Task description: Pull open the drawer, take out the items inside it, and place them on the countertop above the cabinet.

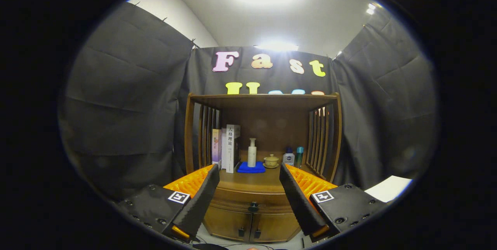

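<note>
The drawer sits closed in the front of the wooden cabinet, straight ahead of you and between the two fingers; its dark round knob is centred on the front. Below it are two small doors, each with a dark handle near the middle seam. Your tool stands wide, its fingers spread to either side of the cabinet front, holding nothing and touching nothing; the knob lies beyond the fingertips.

Above the drawer is the bench, the cabinet's top, roofed by a shelf on slatted side panels. At the back of the bench, from left to right: upright books; a pale pump bottle standing on a folded blue cloth; a small yellow lidded cup on a saucer; a white bottle with a blue cap; and a teal bottle just beside it.

Dark cloth walls the booth on three sides. A white sheet lies off to the right of the cabinet, beyond the right finger.
</note>
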The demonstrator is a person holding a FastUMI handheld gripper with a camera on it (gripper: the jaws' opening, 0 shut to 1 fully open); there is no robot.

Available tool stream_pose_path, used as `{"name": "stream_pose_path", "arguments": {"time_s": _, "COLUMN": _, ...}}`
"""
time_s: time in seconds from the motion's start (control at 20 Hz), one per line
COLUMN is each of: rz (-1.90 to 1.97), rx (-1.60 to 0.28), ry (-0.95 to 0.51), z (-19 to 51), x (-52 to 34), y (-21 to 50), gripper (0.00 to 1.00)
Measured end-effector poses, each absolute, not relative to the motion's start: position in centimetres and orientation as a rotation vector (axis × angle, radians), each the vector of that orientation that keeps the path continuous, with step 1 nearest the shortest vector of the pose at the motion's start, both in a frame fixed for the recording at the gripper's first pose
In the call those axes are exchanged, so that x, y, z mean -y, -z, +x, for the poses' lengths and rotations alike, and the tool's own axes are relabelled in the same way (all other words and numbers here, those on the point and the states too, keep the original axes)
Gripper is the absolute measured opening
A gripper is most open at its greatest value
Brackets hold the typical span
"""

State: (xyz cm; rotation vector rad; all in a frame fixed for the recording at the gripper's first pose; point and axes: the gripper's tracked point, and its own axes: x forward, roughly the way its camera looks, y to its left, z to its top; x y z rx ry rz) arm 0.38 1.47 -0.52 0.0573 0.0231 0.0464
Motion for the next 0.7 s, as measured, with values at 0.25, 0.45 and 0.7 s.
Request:
{"name": "stream_pose_path", "arguments": {"time_s": 0.25, "rz": 0.055, "rx": -0.024, "ry": -0.034, "z": 0.4, "x": -0.9, "y": 0.8, "gripper": 0.98}}
{"name": "stream_pose_path", "arguments": {"time_s": 0.45, "rz": 0.055, "rx": -0.015, "ry": -0.030, "z": 0.9, "x": -0.7, "y": 0.9, "gripper": 0.98}}
{"name": "stream_pose_path", "arguments": {"time_s": 0.7, "rz": 0.079, "rx": -0.053, "ry": -0.041, "z": 3.3, "x": -1.3, "y": 2.9, "gripper": 0.98}}
